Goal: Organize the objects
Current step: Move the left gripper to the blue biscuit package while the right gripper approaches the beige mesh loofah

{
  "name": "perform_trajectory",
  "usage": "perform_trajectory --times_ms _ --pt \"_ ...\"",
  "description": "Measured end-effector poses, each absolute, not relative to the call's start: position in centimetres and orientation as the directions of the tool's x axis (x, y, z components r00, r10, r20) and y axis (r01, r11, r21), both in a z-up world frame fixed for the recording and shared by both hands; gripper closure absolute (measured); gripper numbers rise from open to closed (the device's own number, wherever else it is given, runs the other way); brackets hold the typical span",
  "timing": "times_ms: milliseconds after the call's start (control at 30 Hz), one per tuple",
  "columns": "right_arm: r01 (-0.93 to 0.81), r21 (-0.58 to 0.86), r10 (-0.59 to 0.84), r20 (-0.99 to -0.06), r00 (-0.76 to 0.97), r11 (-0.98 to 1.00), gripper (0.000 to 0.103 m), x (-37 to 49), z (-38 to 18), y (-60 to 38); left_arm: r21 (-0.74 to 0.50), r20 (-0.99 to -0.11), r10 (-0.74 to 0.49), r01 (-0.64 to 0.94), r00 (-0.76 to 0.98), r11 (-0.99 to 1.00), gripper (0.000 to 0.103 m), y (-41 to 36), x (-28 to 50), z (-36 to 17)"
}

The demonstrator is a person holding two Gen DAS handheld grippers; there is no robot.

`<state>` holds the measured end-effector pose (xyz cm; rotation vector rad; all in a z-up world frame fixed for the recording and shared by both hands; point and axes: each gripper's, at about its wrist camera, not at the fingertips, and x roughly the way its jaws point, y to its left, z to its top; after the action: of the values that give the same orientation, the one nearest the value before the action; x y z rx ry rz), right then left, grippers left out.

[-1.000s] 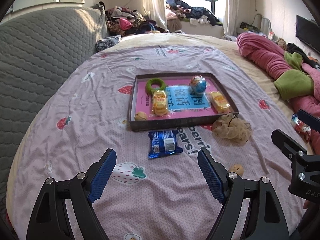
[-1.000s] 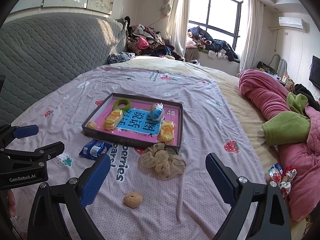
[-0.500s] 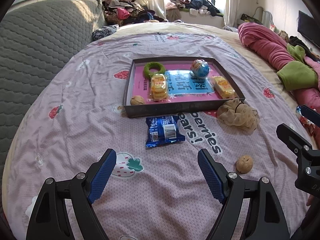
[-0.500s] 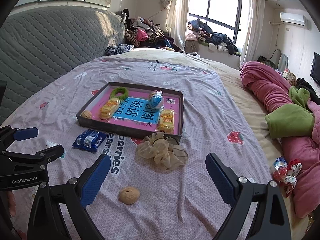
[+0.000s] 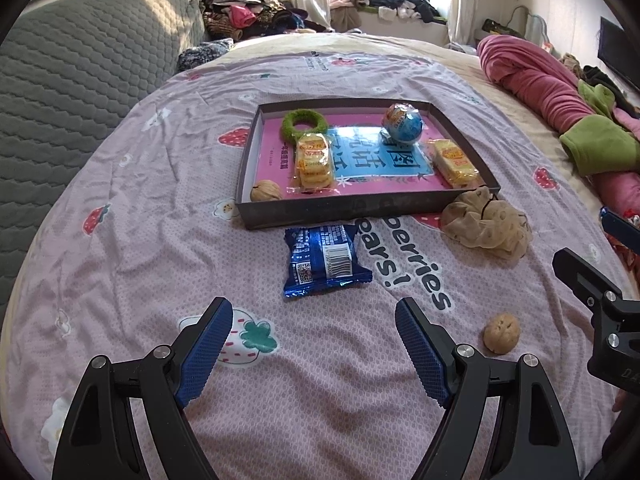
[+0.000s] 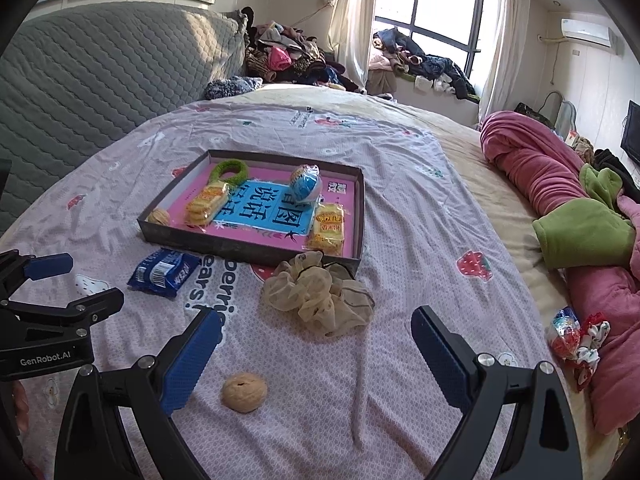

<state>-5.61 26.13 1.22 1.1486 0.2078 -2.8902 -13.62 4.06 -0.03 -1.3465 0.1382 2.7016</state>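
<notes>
From the left wrist view, the left hand-held gripper point(image 5: 314, 326) hangs over the bed point(image 5: 120, 240) with its jaws spread wide and nothing between them. Just ahead of its tips lies a blue snack packet point(image 5: 325, 261), flat on the sheet and close to the near wall of the dark tray point(image 5: 360, 213). Inside the tray sit a green ring point(image 5: 304, 123), two yellow biscuit packs point(image 5: 314, 162), a blue ball point(image 5: 401, 123) and a walnut point(image 5: 266, 191) in the near left corner. A beige scrunchie point(image 5: 486, 229) rests against the tray's near right corner, and a second walnut point(image 5: 501, 333) lies loose toward the bed's near edge.

From the right wrist view, the right hand-held gripper point(image 6: 316, 330) is likewise wide and empty. The loose walnut point(image 6: 244, 392) sits just beside its left pad, and the scrunchie point(image 6: 320, 294) lies just beyond the tips, touching the tray point(image 6: 248, 250) as far as I can tell. Some wrapped sweets point(image 6: 576, 338) lie at the bed's right edge, by the pink blanket point(image 6: 540, 168); what they are exactly is hard to make out.

This looks like the approach stage: three things remain outside the tray. I'd guess the left hand goes for the packet, which wants a low approach so a pad slips under its crimped edge; the right must pick between walnut and scrunchie.
</notes>
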Motion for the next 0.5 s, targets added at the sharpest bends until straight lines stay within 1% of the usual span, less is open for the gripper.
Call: perform_trajectory --times_ms 500 --pt "0.081 -0.131 0.043 -0.739 -0.672 -0.988 0.007 -10.2 -2.6 26.0 0.014 -0.823 0.076 -0.153 -0.562 -0.988 0.018 4.7 -17.6 -2.5"
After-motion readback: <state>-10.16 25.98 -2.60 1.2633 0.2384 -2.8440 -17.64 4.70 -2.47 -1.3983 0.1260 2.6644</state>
